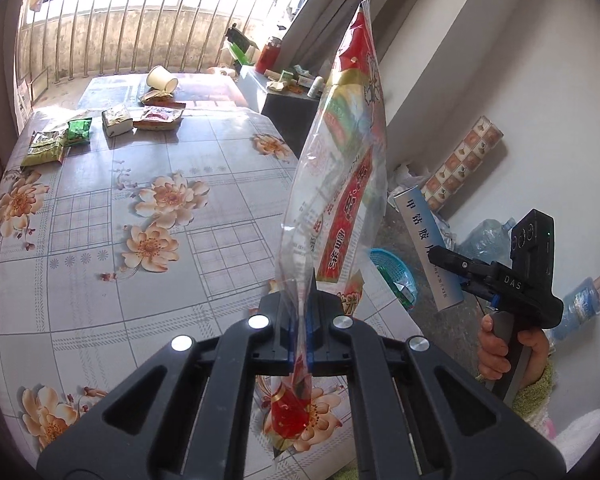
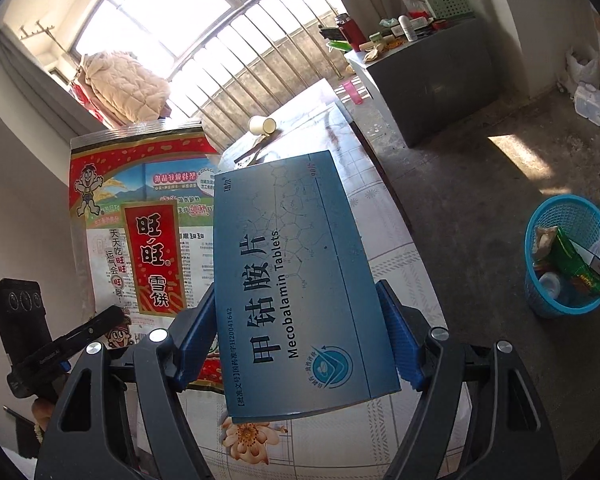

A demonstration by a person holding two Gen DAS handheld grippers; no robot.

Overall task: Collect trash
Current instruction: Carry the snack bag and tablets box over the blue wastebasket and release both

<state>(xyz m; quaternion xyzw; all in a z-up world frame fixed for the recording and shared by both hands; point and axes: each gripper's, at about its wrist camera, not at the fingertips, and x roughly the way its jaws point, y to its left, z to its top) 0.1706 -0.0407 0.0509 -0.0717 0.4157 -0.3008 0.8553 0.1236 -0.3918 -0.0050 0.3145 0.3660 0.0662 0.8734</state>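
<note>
My left gripper (image 1: 300,312) is shut on a large red and clear snack bag (image 1: 340,160) and holds it upright above the flowered table (image 1: 140,300). The bag also shows in the right wrist view (image 2: 140,220). My right gripper (image 2: 296,320) is shut on a blue tablet box (image 2: 292,280), held above the table's right edge; the box also shows in the left wrist view (image 1: 428,240). A blue trash basket (image 2: 568,252) with several wrappers in it stands on the floor to the right. Several wrappers (image 1: 116,120) and a tipped paper cup (image 1: 160,78) lie at the table's far end.
A grey cabinet (image 2: 428,80) with bottles and clutter stands beyond the table by the barred window. Water bottles (image 1: 488,236) and a patterned roll (image 1: 464,160) lie by the right wall. The concrete floor (image 2: 480,168) lies between table and cabinet.
</note>
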